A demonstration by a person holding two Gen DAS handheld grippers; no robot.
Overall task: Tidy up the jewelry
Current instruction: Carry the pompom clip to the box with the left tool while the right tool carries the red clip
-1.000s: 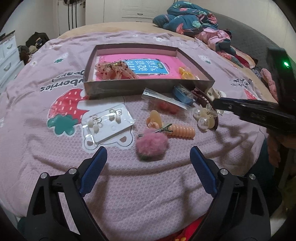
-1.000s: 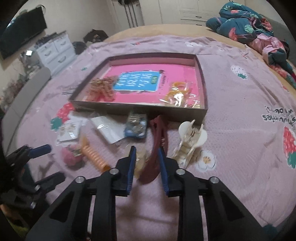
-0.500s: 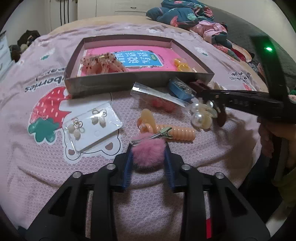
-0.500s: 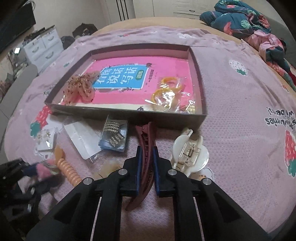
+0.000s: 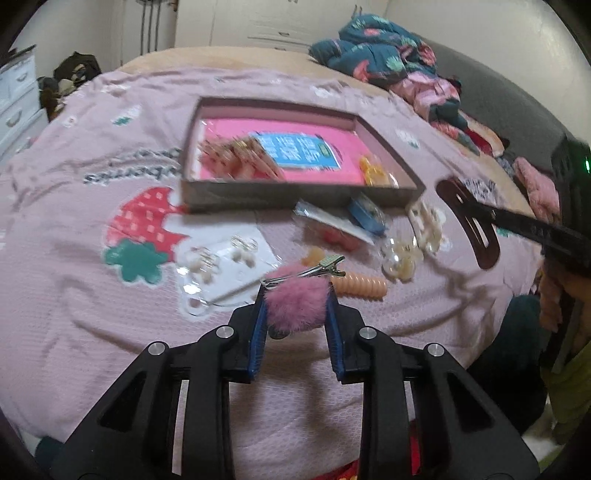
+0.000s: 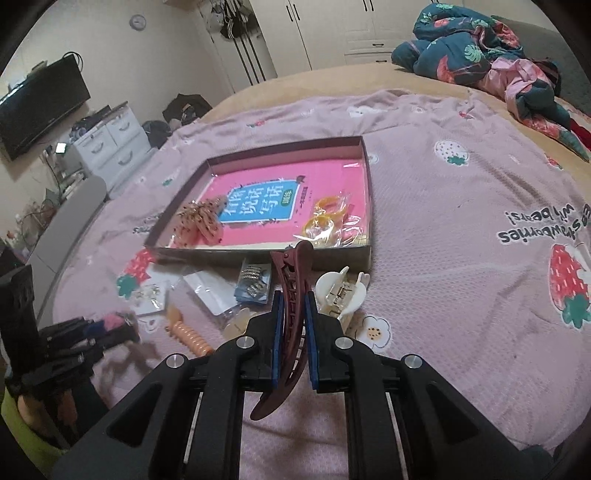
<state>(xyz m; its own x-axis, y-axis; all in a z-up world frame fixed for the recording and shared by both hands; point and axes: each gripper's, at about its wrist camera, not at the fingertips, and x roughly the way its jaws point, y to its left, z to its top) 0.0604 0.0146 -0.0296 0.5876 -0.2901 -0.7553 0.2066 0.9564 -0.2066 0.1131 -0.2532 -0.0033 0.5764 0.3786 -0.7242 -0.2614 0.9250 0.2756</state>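
Now both grippers loaded: a second ago left gripper (image 5: 295, 325) gaped over pink pompom clip (image 5: 297, 304), now clamped on it, lifted off bedspread (image 5: 110, 332). Right gripper (image 6: 294, 343), then only straddling maroon claw clip (image 6: 291, 314), now pinches it tight, raised. Both pieces still short of box (image 6: 369, 254); transfer comes next.

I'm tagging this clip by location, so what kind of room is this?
Most likely a bedroom: the work surface is a bed with a strawberry-print blanket, white wardrobe doors line the far wall, and a drawer chest stands beneath a wall-mounted TV.
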